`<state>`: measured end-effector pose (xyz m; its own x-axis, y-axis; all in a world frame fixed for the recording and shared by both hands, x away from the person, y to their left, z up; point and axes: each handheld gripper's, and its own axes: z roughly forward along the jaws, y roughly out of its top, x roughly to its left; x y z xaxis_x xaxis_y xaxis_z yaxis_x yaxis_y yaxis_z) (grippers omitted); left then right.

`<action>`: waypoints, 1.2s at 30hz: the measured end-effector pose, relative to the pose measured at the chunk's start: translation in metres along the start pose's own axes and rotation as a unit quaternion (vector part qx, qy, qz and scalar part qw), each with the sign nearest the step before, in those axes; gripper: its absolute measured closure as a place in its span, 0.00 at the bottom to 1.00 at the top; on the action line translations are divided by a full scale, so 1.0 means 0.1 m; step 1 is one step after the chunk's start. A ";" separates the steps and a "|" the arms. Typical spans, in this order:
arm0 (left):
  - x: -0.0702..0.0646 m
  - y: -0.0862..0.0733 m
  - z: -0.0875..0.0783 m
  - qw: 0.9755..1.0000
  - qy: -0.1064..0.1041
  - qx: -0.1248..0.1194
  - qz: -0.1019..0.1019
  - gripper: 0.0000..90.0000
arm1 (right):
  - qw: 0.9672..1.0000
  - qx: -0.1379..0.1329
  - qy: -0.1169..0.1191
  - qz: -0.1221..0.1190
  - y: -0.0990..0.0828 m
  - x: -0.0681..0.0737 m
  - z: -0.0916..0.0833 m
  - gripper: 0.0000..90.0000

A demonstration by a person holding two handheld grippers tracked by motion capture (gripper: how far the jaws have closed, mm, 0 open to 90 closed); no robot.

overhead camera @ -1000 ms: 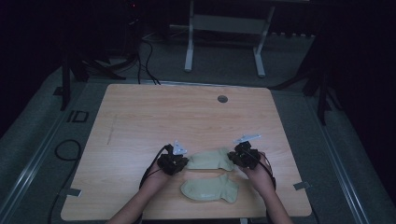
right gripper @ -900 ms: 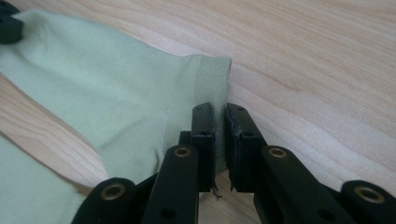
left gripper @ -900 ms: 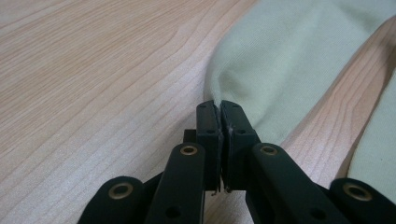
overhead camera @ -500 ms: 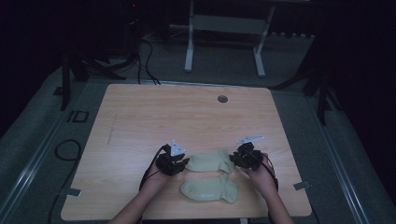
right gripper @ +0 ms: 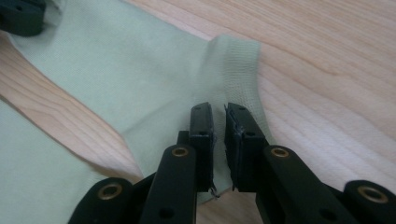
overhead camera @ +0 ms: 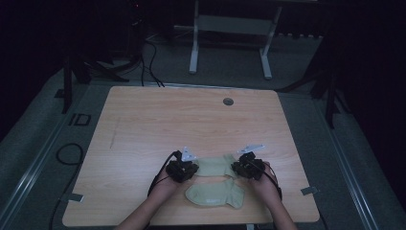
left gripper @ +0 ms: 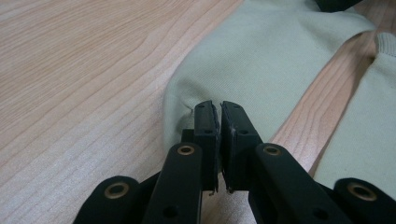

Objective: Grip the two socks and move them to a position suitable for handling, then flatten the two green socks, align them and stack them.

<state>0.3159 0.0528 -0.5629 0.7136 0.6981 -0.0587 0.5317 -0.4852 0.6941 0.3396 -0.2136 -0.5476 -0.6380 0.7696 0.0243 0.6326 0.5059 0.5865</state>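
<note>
The far pale green knitted sock (overhead camera: 214, 165) lies flat near the front edge of the light wooden surface (overhead camera: 158, 120), its long axis running parallel to that edge, and it spans the whole gap between the two hands. The left tool (overhead camera: 182, 168) sits at its left end and the right tool (overhead camera: 249, 166) at its right end, so each hand is nearest its own end and any lift or shift turns on both ends moving together.

In the left gripper view the left tool (left gripper: 215, 114) has its jaws drawn narrow, having just closed further, with a small pucker of the rounded toe end of the sock (left gripper: 261, 56) nipped at their tips. In the right gripper view the right tool (right gripper: 218, 116) is likewise narrow after just closing, its jaws over the ribbed cuff of the sock (right gripper: 140, 65), pinching the fabric there as far as I can judge.

A second pale green sock (overhead camera: 214, 195) lies just beside the first, closer to the front edge, with a thin strip of wood between them. Both look soft, thin and limp; the held one will likely sag in the middle once raised.
</note>
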 end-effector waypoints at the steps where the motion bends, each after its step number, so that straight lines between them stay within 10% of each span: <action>1: 0.00 0.00 0.00 1.000 0.000 0.000 0.000 0.94 | 1.000 0.001 -0.002 0.000 0.00 -0.02 0.00 0.90; 13: 0.00 0.04 0.03 1.000 0.000 -0.004 -0.002 0.92 | 1.000 0.003 -0.015 -0.007 0.07 -0.10 0.04 0.89; 26: 0.00 0.08 -0.17 0.999 -0.027 -0.018 -0.011 0.52 | 0.999 -0.031 0.017 0.007 0.11 -0.06 -0.13 0.48; 36: -0.09 -0.02 -0.49 0.999 -0.033 -0.022 -0.029 0.41 | 0.998 -0.041 0.040 -0.011 0.04 0.01 -0.41 0.47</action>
<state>0.2865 0.0733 -0.5283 0.7115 0.6875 -0.1453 0.5533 -0.4207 0.7189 0.3236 -0.2261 -0.5121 -0.6868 0.7231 0.0741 0.5817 0.4856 0.6525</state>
